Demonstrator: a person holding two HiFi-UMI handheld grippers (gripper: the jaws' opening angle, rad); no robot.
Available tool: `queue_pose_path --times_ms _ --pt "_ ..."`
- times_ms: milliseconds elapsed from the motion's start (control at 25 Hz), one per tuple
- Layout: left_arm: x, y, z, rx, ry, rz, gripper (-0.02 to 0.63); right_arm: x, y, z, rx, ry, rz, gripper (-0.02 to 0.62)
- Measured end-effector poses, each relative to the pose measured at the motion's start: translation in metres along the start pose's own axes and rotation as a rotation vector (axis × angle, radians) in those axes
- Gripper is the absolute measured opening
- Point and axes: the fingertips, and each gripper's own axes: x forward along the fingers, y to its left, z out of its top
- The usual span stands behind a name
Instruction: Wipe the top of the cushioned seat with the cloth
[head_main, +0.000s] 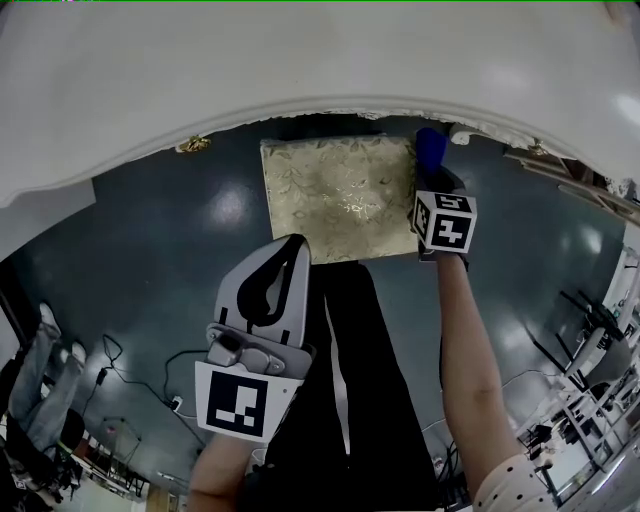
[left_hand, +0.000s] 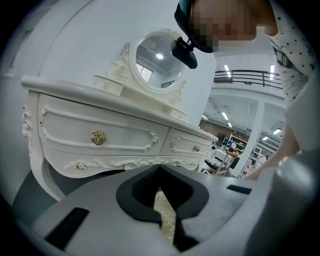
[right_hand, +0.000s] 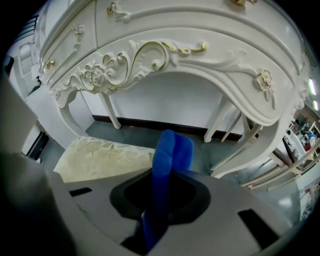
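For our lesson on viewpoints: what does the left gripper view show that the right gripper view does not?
Only the left: an oval white-framed mirror and the left gripper, shut and empty. Only the right: a folded blue cloth clamped in the right gripper. Both: the carved white dressing table and the gold patterned cushioned seat.

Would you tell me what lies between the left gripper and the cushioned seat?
Nothing; in the left gripper view, the left gripper looks straight onto the seat.

White carved dressing table (head_main: 300, 60) — gold rose knobs (left_hand: 98, 137), oval mirror (left_hand: 157, 62), dark glossy floor (head_main: 150, 240), ceiling strip lights (left_hand: 228, 68)
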Motion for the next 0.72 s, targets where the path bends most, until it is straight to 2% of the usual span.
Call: queue_pose_path --times_ms 480,720 --pt "-0.009 0.006 -0.006 -0.016 0.003 -0.004 0.009 0.002 0.032 0.008 -0.005 -0.015 0.003 0.063" --pt "-0.014 0.009 -0.005 0.012 -0.003 -0.003 0.009 0.004 0.042 0.009 -0.009 -0.014 0.015 0.063"
